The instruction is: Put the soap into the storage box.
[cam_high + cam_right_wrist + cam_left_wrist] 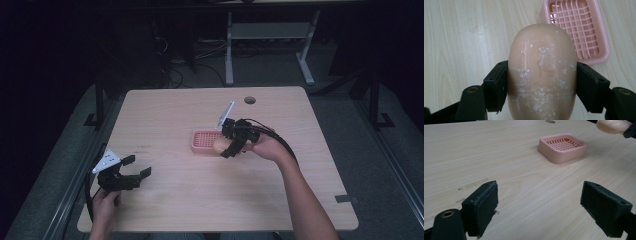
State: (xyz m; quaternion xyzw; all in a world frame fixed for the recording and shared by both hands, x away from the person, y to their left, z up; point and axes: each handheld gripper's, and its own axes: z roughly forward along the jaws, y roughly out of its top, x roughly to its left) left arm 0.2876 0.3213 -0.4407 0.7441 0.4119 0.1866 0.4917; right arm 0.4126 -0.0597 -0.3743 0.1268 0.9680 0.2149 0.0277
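A peach-coloured oval bar of soap [542,72] is clamped between the jaws of my right gripper [231,145], held above the table just right of a pink slatted soap dish [205,140]. The soap [220,145] overlaps the dish's right edge in the high view. In the right gripper view the dish [579,30] lies beyond the soap, up and to the right. My left gripper [136,168] stands open near the table's front left corner, nothing between its pads [482,207]. The left gripper view shows the dish [562,148] and the held soap [612,126] farther off.
The light wooden table [210,200] has a round cable hole [250,100] near its far edge. A dark tape mark [346,198] lies at the front right. Table legs and cables stand on the dark floor behind.
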